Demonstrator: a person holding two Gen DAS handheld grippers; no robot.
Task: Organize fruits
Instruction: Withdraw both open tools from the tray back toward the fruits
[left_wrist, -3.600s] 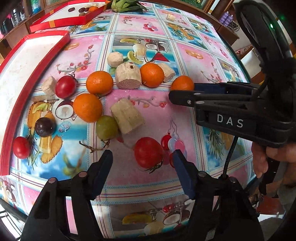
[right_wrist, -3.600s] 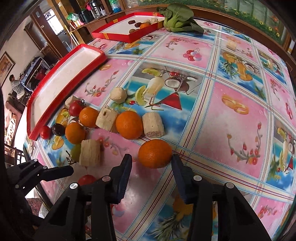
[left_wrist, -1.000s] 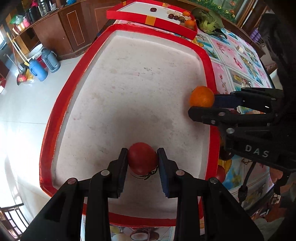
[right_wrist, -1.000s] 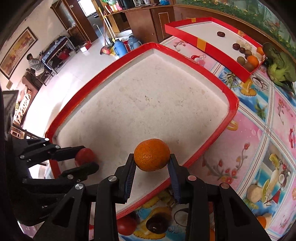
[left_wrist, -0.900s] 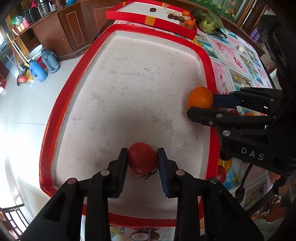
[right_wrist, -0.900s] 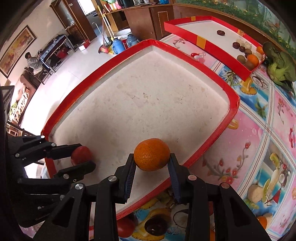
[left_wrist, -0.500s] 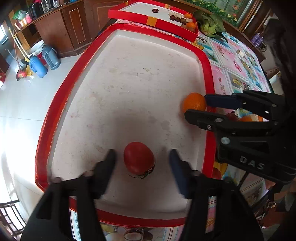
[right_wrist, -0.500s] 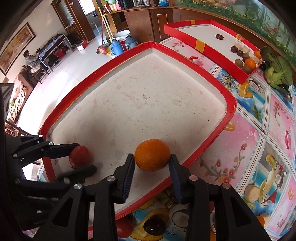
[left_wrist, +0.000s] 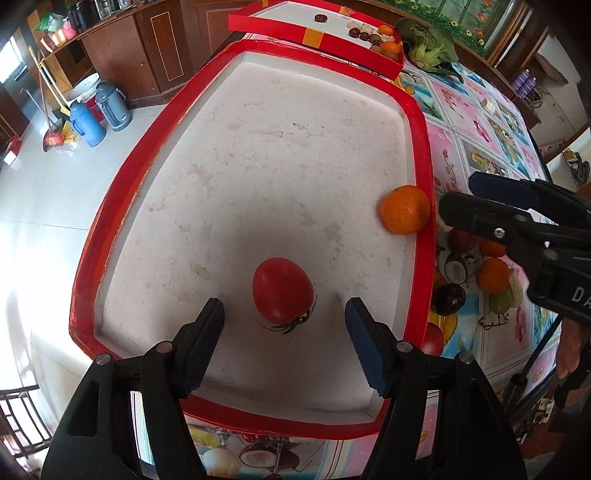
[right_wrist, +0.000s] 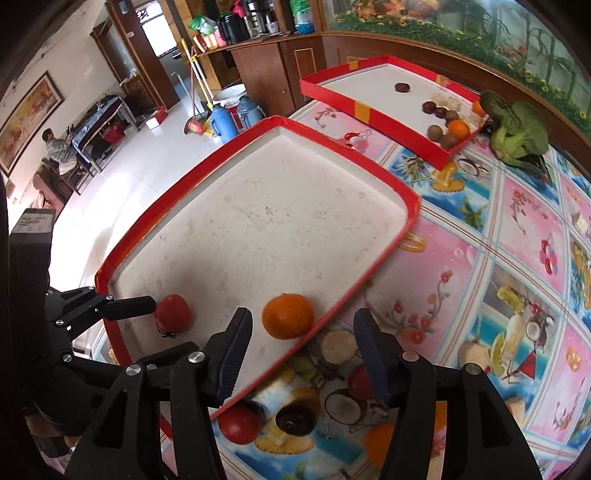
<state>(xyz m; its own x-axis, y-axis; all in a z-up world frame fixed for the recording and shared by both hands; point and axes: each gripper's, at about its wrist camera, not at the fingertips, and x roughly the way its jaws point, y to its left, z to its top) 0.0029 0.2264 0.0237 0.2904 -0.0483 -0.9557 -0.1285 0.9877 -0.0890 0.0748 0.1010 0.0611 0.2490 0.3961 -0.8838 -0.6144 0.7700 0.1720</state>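
L claw (left_wrist: 284, 325) wide, R claw (right_wrist: 303, 339) wide | tomato (left_wrist: 282, 290) + orange (left_wrist: 405, 209) in my tray (left_wrist: 122, 206) | rest of fruit on desk (right_wrist: 461, 266) left

Both grippers let go since approx 1 s ago. Left gripper (left_wrist: 284, 325) spread wide, tomato (left_wrist: 282, 290) now loose on red tray (left_wrist: 122, 206) near its front edge. Right gripper (right_wrist: 303, 345) opened too, pulled back; orange (right_wrist: 288, 315) rests against tray's right rim.
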